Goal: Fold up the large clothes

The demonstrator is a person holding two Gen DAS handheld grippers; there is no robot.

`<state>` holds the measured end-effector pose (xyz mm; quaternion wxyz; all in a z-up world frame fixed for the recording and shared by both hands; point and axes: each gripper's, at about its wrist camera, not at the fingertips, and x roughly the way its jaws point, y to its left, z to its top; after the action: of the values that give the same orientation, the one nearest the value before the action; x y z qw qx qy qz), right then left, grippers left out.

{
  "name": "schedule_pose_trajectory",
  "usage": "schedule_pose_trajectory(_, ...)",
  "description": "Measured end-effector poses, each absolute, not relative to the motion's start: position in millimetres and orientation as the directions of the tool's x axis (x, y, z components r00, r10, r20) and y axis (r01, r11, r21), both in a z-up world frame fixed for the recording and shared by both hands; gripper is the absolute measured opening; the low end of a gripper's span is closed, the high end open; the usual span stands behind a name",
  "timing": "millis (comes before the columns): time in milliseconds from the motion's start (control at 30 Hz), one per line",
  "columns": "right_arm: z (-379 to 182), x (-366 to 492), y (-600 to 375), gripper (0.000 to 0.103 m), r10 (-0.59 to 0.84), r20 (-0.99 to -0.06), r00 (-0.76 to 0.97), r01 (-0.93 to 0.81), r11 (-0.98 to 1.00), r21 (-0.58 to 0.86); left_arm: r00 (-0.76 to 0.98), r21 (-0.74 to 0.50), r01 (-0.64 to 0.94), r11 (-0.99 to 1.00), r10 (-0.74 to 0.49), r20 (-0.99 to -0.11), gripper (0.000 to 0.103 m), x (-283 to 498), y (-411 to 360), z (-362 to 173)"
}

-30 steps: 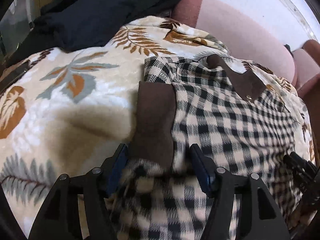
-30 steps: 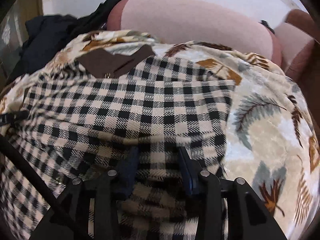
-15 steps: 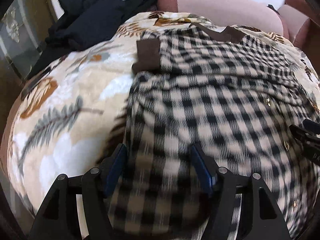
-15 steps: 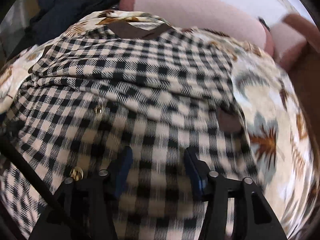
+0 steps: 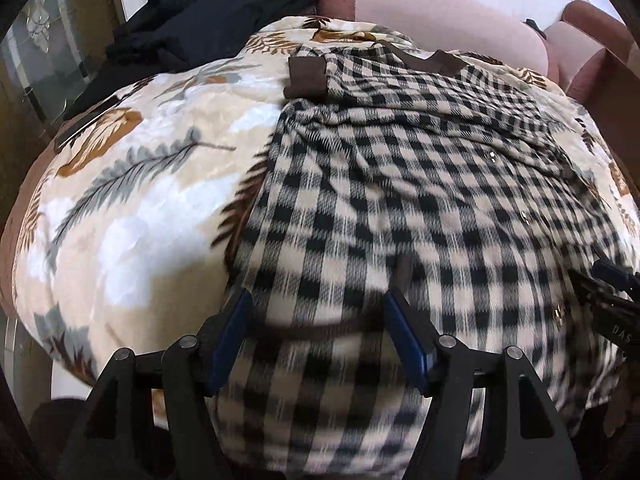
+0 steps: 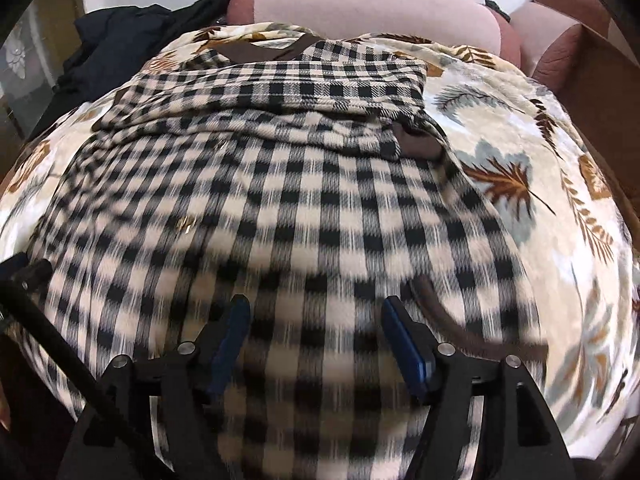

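Checked garment (image 5: 400,200), spread on leaf-print blanket (image 5: 132,200): seen beyond the left gripper (image 5: 318,328)'s spread jaws; apparently unpinched between the right gripper (image 6: 316,328)'s opening jaws.

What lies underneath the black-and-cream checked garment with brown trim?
The black-and-cream checked garment lies on a cream leaf-print blanket, which shows around its edges. What the blanket covers directly beneath the garment is hidden; pink upholstery shows beyond the blanket.
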<state>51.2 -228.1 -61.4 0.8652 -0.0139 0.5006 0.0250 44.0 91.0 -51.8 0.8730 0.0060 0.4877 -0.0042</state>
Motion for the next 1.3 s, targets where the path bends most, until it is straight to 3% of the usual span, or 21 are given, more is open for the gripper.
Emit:
schedule_pose_trajectory(467,-58.2,-20.0,-232.6,0.075,0.054,-0.858,0.511,-0.071,0.997,0.021,0.527,-0.051,0.017,0.999,-0.052,-0.848,0.067,-4.6,103.6,-36.9)
schedule_pose_trajectory(533,-43.4,-28.8,-241.9,0.075,0.089,-0.822,0.562,-0.086,0.995,0.049,0.562,-0.091,-0.005,0.996,-0.073,-0.824,0.067,-9.9,118.0,-23.0)
schedule_pose_trajectory(667,-9.0,-35.2,-273.7,0.075,0.023,-0.746,0.665,-0.018,1.0,0.015,0.597,-0.114,-0.07,0.991,-0.05,-0.8,0.067,-8.5,143.2,-12.6)
schedule_pose_trajectory(1000,-38.9,-15.6,-366.5,0.075,0.009,-0.82,0.572,0.264,0.945,0.194,0.553,-0.025,-0.139,0.99,0.057,-0.831,0.067,-0.2,150.9,-35.5)
schedule_pose_trajectory(1300,-68.4,-10.0,-381.7,0.079,0.081,-0.843,0.532,0.309,0.908,0.282,0.534,0.005,-0.121,0.993,0.069,-0.843,0.067,3.5,140.2,-44.8)
